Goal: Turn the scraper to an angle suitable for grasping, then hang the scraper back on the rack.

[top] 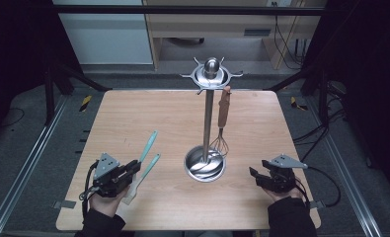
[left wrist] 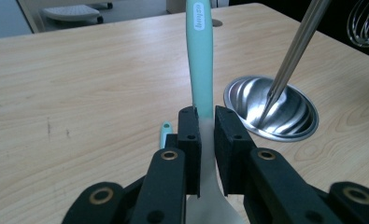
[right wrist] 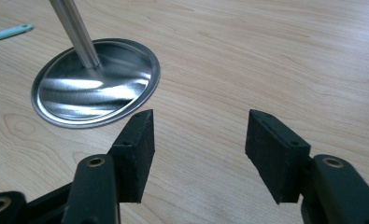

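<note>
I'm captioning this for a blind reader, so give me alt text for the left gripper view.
Two black jaws pinch the neck of a teal-handled spatula above a wooden table. To the right stands a shiny round stand base with its slanting metal pole.

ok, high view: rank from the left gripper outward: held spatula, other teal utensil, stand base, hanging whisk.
1. Held spatula: clamped in the left gripper.
2. Other teal utensil: just beyond, on the table.
3. Stand base: to the right, mid-table.
4. Hanging whisk: farther right and back, on the stand's hook.
</note>
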